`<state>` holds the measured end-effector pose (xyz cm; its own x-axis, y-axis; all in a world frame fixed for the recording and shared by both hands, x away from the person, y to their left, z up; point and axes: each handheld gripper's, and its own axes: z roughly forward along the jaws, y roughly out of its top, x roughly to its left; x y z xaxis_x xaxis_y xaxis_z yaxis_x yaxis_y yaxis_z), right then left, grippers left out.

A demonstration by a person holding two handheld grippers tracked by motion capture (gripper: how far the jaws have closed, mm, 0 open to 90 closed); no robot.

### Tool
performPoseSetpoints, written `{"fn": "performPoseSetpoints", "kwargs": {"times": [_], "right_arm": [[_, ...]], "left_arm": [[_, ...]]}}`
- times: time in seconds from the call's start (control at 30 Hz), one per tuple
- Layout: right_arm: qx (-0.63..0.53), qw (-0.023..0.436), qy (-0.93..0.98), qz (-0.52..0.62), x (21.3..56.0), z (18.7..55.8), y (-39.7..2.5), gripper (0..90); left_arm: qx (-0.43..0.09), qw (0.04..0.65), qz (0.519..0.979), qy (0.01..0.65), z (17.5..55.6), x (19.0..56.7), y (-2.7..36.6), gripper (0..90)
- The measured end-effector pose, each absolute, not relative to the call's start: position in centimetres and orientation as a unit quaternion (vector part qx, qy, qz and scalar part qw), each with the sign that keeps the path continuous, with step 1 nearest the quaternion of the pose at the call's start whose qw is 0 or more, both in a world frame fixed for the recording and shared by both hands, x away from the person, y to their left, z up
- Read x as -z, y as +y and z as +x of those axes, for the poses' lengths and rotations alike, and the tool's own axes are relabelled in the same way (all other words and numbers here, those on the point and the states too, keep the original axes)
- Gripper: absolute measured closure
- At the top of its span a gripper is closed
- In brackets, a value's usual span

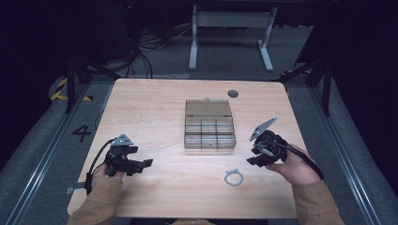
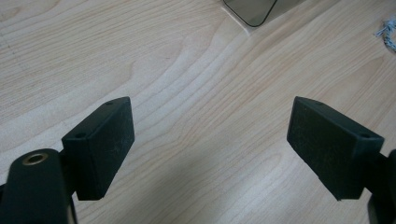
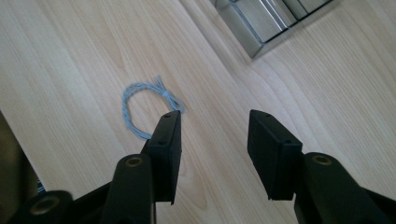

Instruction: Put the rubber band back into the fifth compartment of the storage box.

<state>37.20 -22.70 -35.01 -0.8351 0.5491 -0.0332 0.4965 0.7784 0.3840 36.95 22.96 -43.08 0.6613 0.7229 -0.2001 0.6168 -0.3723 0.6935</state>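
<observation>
The right gripper (image 3: 212, 154) hovers low over the table (image 1: 155, 108) with its jaws spread and nothing between them; the cord loop (image 3: 147, 109) lies flat on the wood just beyond and to the side of one jaw, so the jaws do not yet straddle it; in the high view the loop (image 1: 233, 177) sits near the table's front edge, between the two hands and closer to the right one, well apart from the box (image 1: 209, 125). The left gripper (image 2: 210, 149) is also spread wide and empty, over bare wood, with a corner of the box (image 2: 254, 10) far ahead of it.

The work in hand looks like picking up the loop, probably for one of the box's open compartments; the risks follow from that. The loop is thin and lies flush on the wood, so jaws closing a little too high would likely meet over it and grip nothing; jaws pressed down hard could scrape the table and push the loop away instead. The right gripper is offset to one side, so closing now would probably catch only air or nudge the cord sideways. The cord is limp; pinched at a single strand it may hang long, swing, and snag on a divider or the box's raised lid. A shove toward the front edge could send it off the table.
</observation>
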Motion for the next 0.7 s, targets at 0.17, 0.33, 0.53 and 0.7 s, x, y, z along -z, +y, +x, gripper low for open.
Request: {"fn": "performPoseSetpoints", "kwargs": {"times": [0.17,0.33,0.53,0.7], "right_arm": [[-0.184,0.069,0.943,0.270,35.3,37.0,-22.0,56.2],[-0.183,0.059,0.945,0.265,35.9,37.2,-21.5,56.7],[-0.173,0.050,0.949,0.258,36.8,37.4,-20.6,57.3],[-0.167,0.043,0.953,0.251,37.5,37.4,-20.0,57.8]], "left_arm": [[-0.070,0.387,0.824,0.407,36.9,43.1,23.0,15.7],[-0.071,0.387,0.825,0.406,36.9,43.0,23.0,15.8],[-0.070,0.388,0.824,0.406,36.9,43.0,23.0,15.8],[-0.067,0.391,0.824,0.404,37.0,43.0,22.9,15.8]]}}
